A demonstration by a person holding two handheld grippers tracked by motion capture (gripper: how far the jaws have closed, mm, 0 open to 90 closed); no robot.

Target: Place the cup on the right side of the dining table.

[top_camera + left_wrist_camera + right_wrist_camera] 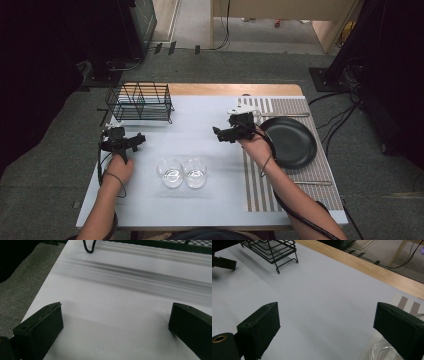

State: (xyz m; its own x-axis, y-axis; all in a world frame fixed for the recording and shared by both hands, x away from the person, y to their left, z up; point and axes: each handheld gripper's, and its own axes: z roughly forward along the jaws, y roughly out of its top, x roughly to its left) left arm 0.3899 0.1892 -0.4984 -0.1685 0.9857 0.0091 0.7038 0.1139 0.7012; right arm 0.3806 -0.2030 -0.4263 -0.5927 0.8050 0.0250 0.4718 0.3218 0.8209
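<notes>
High view | left gripper (141,138) and right gripper (216,132) both gape empty | risk: two glasses (182,172) touching, grabbing one could knock the other

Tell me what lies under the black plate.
The black plate rests on a striped placemat, which lies on the white table. Whatever part of the mat sits directly beneath the plate is covered.

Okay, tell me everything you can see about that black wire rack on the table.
The wire rack is a black, box-shaped basket of thin metal rods with a fine mesh floor, upright dividers inside and looped wire feet. It stands upright and looks empty at the far left of the white table, its shadow streaking the surface. Nothing touches it but the table.
</notes>
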